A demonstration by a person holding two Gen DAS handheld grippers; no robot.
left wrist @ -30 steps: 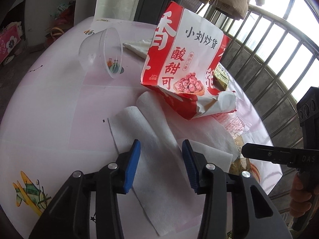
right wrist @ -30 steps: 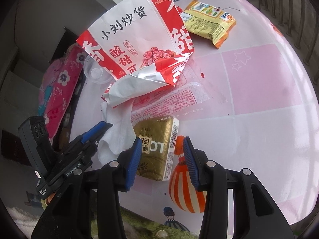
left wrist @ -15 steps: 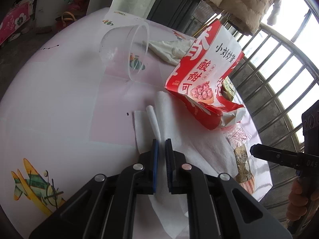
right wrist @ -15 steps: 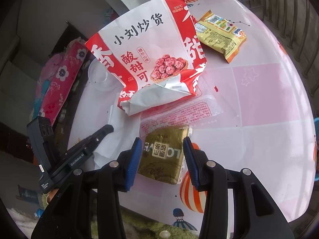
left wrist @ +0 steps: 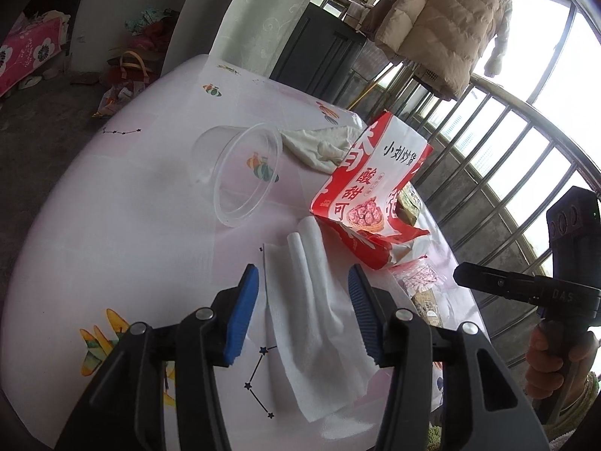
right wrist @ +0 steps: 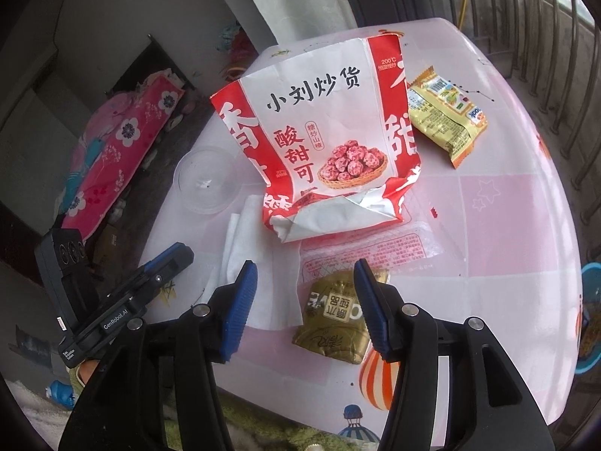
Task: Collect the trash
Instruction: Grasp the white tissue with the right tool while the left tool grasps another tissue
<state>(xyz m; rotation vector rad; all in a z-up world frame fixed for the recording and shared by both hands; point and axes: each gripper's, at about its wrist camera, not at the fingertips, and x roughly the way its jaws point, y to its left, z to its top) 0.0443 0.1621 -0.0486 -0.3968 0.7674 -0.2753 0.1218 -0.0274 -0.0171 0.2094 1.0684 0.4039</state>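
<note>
A white paper napkin [left wrist: 311, 315] lies flat on the pink table, partly under a red-and-white snack bag [left wrist: 370, 203]. My left gripper [left wrist: 302, 315] is open, its blue pads on either side of the napkin, above it. My right gripper [right wrist: 304, 304] is open and empty, above a gold wrapper [right wrist: 334, 319] and the napkin's edge [right wrist: 259, 274]. The bag [right wrist: 323, 143] stands upright behind. A clear wrapper with red print [right wrist: 375, 251] lies under the bag. A yellow snack packet [right wrist: 447, 116] lies at the far right.
A clear plastic cup [left wrist: 240, 173] lies on its side at the left, also seen in the right wrist view [right wrist: 206, 180]. A crumpled white cloth [left wrist: 323, 146] sits behind the bag. A metal railing [left wrist: 507, 143] runs past the table's far edge. The table edge [right wrist: 375, 424] is near.
My left gripper shut on the napkin half a second ago and is open again now, pulled back and raised. My right gripper has drawn back a little and stayed open.
</note>
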